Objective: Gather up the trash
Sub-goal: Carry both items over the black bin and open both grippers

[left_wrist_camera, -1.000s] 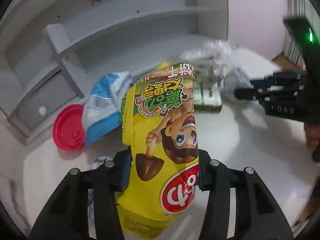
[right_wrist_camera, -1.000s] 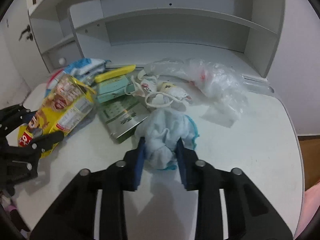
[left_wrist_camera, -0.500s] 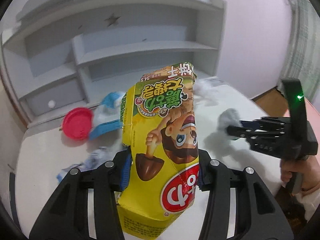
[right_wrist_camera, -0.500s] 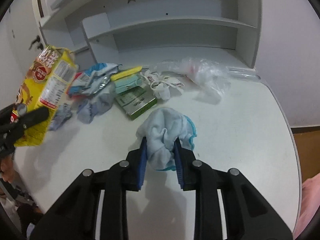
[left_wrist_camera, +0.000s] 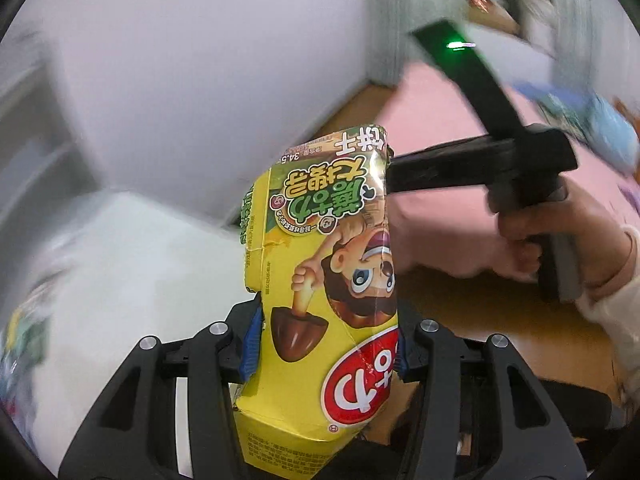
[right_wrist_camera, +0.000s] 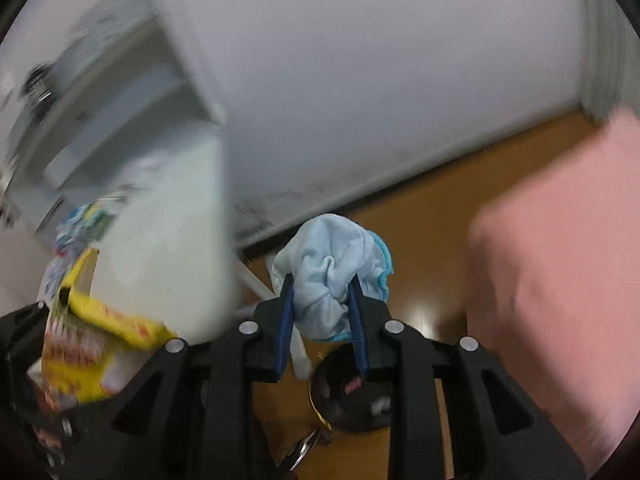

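Note:
My left gripper is shut on a yellow snack box with a cartoon boy on it, held upright in the air past the white desk's edge. My right gripper is shut on a crumpled light-blue cloth, held over the wooden floor. Below it a dark round trash bin opening shows between the fingers. The snack box also shows at the lower left of the right wrist view. The right gripper's body and the hand on it show in the left wrist view.
The white desk with leftover wrappers and its shelf unit lies to the left. A pink bed stands at the right, a white wall ahead, wooden floor below. Both views are motion-blurred.
Both grippers have swung right, away from the desk, carrying the snack box and the cloth. The views now face the wall, floor and bed; the bin has come into view under the right gripper.

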Action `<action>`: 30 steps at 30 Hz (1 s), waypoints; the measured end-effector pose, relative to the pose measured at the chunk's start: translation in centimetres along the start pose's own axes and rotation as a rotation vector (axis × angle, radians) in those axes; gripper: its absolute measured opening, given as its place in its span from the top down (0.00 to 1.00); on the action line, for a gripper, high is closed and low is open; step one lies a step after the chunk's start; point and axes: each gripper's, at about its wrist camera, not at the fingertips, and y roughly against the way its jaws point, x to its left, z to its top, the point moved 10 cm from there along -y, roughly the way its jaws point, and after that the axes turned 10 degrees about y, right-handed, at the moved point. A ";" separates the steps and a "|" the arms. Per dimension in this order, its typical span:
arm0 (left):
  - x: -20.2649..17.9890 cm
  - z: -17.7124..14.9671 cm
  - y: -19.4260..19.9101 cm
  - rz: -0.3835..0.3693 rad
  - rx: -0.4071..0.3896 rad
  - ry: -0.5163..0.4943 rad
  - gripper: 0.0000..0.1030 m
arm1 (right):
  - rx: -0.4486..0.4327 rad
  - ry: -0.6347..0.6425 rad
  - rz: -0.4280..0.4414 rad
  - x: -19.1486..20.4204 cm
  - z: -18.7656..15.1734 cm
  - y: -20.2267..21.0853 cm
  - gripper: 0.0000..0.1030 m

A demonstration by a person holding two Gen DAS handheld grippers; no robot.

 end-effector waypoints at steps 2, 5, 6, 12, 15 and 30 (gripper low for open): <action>-2.2 0.2 -5.2 0.014 0.074 -0.067 0.53 | 0.073 -0.109 -0.001 -3.8 -3.7 -3.3 0.75; -3.7 -1.2 -12.3 0.018 0.203 -0.103 0.53 | 0.186 -0.242 0.011 -7.1 -9.6 -8.4 0.75; -3.9 -2.5 -15.0 0.007 0.265 -0.097 0.53 | 0.216 -0.275 0.016 -7.9 -11.1 -9.7 0.75; -1.4 -12.7 -26.6 0.040 0.582 -0.085 0.53 | 0.435 -0.410 0.062 -9.2 -19.7 -18.7 0.75; 1.3 -17.0 -30.4 0.039 0.712 0.010 0.53 | 0.555 -0.484 0.080 -8.4 -23.9 -22.9 0.75; 1.2 -19.2 -34.2 -0.067 0.750 0.100 0.09 | 0.604 -0.564 0.006 -10.3 -25.0 -25.3 0.26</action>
